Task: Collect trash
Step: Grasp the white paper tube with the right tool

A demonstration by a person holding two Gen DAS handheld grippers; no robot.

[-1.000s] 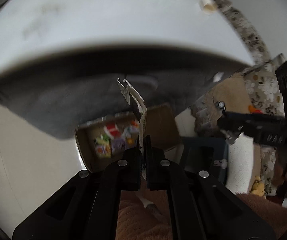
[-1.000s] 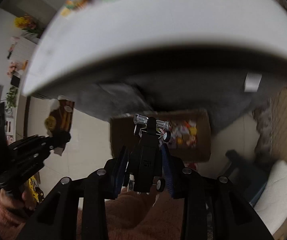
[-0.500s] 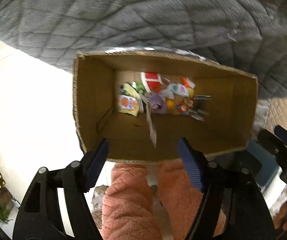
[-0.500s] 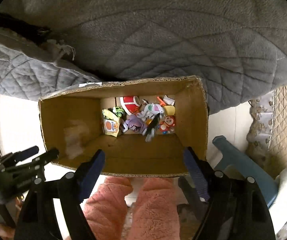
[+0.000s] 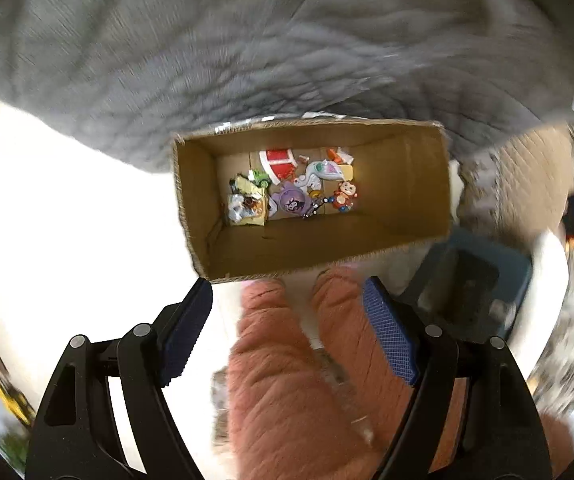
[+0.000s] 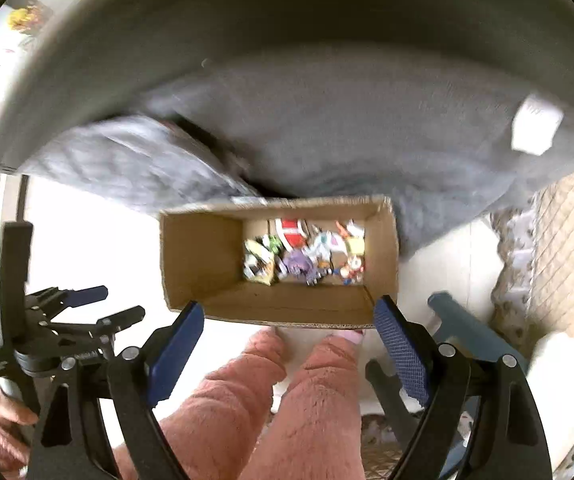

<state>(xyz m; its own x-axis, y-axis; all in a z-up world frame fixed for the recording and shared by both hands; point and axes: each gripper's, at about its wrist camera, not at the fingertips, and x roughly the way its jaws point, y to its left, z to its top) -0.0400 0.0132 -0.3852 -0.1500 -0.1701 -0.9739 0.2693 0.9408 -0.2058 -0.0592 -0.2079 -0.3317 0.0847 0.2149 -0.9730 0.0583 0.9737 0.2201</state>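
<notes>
Basically, the trash [image 5: 291, 188] is a small heap of bright scraps: a red-and-white piece, a purple round piece with a cartoon face, a yellow printed wrapper, a small green toy-like bit, a white and pastel piece, and an orange-red figure. It all lies on the bottom of the cardboard box [image 5: 407, 184], bunched toward the far wall, ahead of both sets of fingertips.

The box is open-topped and plain brown inside; the near part of its floor is bare. It stands on pale floor with grey quilted fabric [image 5: 207, 60] draped just behind it. A dark blue stool [image 5: 483, 276] sits to the right of the box.

Left gripper [image 5: 287, 300]: its jaws have just been opening and now stand wide, with nothing between the blue pads [image 5: 391, 340]; they are short of the box's near rim.

Right gripper [image 6: 289, 320]: its jaws have also just been opening and stand wide and empty, the 2 tips just at the box's near edge, 1 by each near corner.

In the right wrist view, the left gripper shows at far left. The person's legs in pink fleece [image 6: 319, 400] are below the fingers. Both views are motion-blurred.
</notes>
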